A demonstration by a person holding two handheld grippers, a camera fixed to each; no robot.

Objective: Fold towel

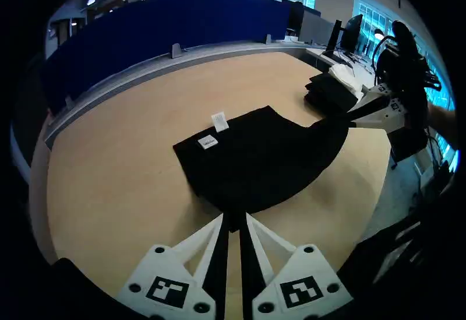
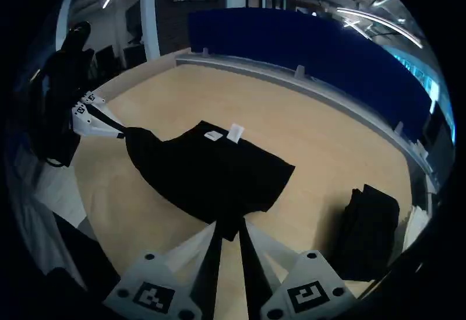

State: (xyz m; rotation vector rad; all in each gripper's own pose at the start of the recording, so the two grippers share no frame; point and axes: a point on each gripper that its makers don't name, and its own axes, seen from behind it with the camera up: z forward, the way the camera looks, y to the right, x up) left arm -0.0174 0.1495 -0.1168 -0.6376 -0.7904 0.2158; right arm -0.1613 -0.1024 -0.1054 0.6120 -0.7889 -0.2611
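Observation:
A black towel (image 1: 262, 157) lies spread on the light wooden table (image 1: 116, 162), with two white tags (image 1: 219, 120) near its far edge. My left gripper (image 1: 234, 222) is shut on the towel's near corner, which is lifted off the table. Across the table, my right gripper (image 1: 349, 122) pinches the opposite corner, held by a hand. In the right gripper view the towel (image 2: 215, 174) spreads ahead. The right gripper (image 2: 230, 227) grips its near corner, and the left gripper (image 2: 121, 133) holds the far left corner raised.
A stack of folded black cloths (image 1: 331, 90) sits at the table's far right, seen also as the stack (image 2: 368, 227) near the right gripper. A blue partition (image 1: 163, 28) runs along the table's back. Monitors (image 1: 349, 31) stand beyond.

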